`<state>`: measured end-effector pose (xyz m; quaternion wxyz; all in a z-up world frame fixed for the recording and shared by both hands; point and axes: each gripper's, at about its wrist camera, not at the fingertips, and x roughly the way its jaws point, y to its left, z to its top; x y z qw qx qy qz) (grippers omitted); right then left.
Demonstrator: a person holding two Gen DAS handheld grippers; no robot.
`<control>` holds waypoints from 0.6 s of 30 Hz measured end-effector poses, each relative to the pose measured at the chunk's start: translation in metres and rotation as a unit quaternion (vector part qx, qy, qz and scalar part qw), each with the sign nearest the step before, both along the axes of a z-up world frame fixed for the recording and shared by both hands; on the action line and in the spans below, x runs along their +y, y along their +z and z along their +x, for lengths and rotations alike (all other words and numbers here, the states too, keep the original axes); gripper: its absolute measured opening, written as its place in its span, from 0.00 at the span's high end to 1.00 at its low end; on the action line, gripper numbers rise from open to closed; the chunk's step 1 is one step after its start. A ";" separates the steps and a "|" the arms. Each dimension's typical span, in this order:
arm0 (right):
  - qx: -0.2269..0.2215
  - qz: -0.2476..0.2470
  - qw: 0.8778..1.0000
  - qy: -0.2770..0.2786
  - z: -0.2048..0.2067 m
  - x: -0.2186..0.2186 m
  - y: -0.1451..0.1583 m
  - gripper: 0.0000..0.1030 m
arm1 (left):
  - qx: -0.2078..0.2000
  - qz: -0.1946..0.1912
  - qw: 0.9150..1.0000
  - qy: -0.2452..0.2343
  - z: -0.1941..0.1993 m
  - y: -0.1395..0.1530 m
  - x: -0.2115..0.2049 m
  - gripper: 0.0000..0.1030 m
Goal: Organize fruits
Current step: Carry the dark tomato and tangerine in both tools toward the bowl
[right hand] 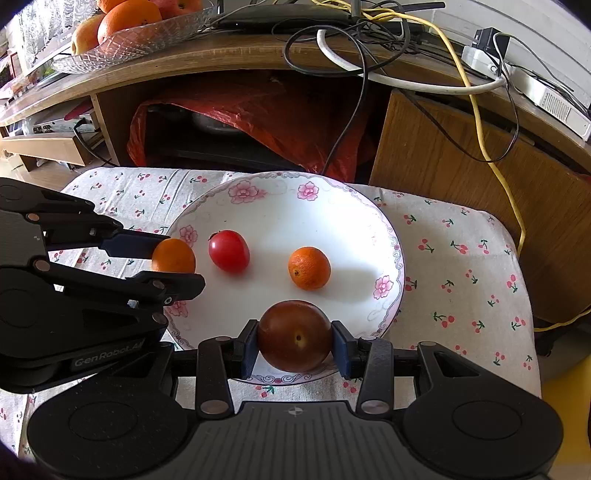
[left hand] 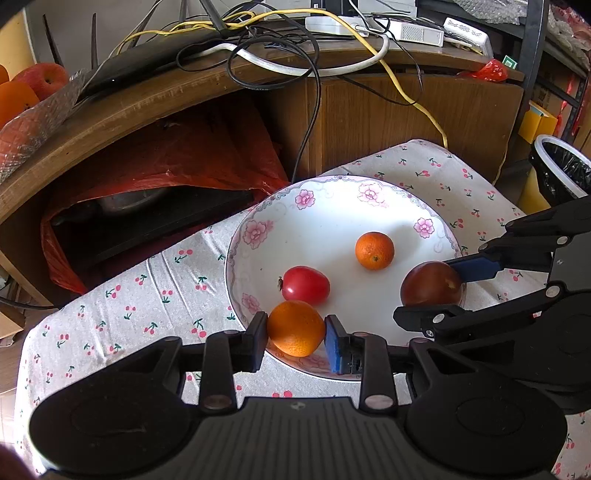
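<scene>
A white plate [left hand: 325, 214] [right hand: 280, 210] with pink flowers on its rim lies on a cherry-print cloth. My left gripper [left hand: 295, 332] [right hand: 173, 258] is shut on an orange [left hand: 295, 328] [right hand: 173, 256] at the plate's near-left rim. My right gripper [right hand: 294, 338] [left hand: 432, 284] is shut on a dark red plum [right hand: 294, 335] [left hand: 430, 283] at the plate's near-right rim. A red tomato [left hand: 306, 285] [right hand: 228, 251] and a small orange [left hand: 374, 250] [right hand: 309, 267] rest loose in the plate, between the two grippers.
Behind the cloth-covered stool stands a wooden desk [left hand: 369, 110] [right hand: 461, 155] with tangled cables and a red plastic bag [left hand: 192, 155] underneath. A glass dish of oranges and apples [right hand: 136, 33] [left hand: 29, 122] sits on the desk. A black-lined bin [left hand: 561, 170] is at the right.
</scene>
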<state>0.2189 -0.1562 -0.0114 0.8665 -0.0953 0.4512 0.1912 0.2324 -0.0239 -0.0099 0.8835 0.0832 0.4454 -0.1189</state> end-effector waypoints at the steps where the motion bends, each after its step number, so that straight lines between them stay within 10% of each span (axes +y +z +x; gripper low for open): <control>1: 0.000 0.000 1.000 0.000 0.000 0.000 0.000 0.65 | 0.000 0.000 1.000 0.000 0.000 0.000 0.000 0.61; 18: -0.001 -0.001 1.000 0.000 0.002 0.000 -0.001 0.65 | -0.002 0.001 1.000 0.001 0.001 0.001 0.001 0.60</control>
